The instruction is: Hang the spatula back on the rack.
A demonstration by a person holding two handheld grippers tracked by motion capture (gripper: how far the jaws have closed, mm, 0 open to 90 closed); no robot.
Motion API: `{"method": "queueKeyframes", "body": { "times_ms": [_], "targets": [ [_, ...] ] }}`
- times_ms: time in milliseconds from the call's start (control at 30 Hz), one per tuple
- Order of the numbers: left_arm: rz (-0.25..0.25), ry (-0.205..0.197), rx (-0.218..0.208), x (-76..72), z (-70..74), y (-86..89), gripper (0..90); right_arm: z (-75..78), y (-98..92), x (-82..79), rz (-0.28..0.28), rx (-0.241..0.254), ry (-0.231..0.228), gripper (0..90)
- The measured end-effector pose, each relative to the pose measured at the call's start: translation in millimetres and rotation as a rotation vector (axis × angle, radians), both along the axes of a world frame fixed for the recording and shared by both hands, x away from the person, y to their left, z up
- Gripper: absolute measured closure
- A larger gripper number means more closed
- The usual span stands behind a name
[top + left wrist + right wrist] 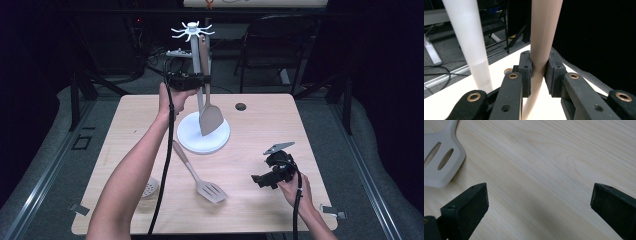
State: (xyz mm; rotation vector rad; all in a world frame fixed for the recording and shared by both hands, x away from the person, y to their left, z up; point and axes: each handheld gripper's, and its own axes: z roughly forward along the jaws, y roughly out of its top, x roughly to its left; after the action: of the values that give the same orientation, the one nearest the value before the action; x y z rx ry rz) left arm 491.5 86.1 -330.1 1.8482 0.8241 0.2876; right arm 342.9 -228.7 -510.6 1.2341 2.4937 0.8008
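A white utensil stand (194, 55) with a round base (190, 137) and a hooked top stands at the table's middle back. A beige solid spatula (210, 117) hangs upright beside its pole, blade down over the base. My left gripper (200, 80) is shut on the spatula's handle (541, 45), the pads pressing it from both sides, with the white pole (471, 42) just to the left. A beige slotted spatula (207, 189) lies flat on the table in front. My right gripper (260, 181) rests low at the front right, jaws wide apart over bare wood, the slotted blade (441, 157) beyond its left jaw.
A round perforated beige utensil head (150, 188) peeks out under the left forearm. The wooden table (270, 130) has a small dark hole (241, 106) near its back edge. A black chair (280, 45) stands behind the table.
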Motion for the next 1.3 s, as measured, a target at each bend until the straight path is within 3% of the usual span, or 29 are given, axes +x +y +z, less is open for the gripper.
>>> {"method": "queueKeyframes", "body": {
  "times_ms": [133, 600, 700, 800, 933, 1133, 1300],
  "targets": [
    [0.014, 0.0, 0.021, 2.9, -1.6, 1.0, 76.6, 0.7, -0.1, 0.1, 0.003, -0.013, 0.008, 1.2],
    [0.094, -0.112, 0.131, -0.9, -2.5, -6.4, 75.8, -2.0, 1.5, 0.9, 0.015, -0.014, 0.014, 2.3],
    [0.084, -0.121, 0.139, -2.2, -2.0, -7.0, 72.8, -2.3, 1.6, 0.9, 0.016, -0.013, 0.022, 2.3],
    [0.078, -0.128, 0.161, -6.1, -0.5, -6.8, 62.0, -2.2, 1.8, 0.5, 0.013, -0.015, 0.018, 2.3],
    [0.07, -0.132, 0.173, -13.9, 1.1, 1.7, 59.6, -2.1, 2.7, 0.1, 0.011, -0.016, 0.01, 2.4],
    [0.095, -0.14, 0.174, -20.5, 7.8, 15.3, 63.1, -2.0, 2.3, 1.2, 0.019, -0.022, 0.019, 2.4],
    [0.113, -0.176, 0.179, -28.8, 22.3, 25.5, 72.9, -3.5, 4.3, 1.9, 0.012, -0.023, 0.015, 2.6]
  ]
}}
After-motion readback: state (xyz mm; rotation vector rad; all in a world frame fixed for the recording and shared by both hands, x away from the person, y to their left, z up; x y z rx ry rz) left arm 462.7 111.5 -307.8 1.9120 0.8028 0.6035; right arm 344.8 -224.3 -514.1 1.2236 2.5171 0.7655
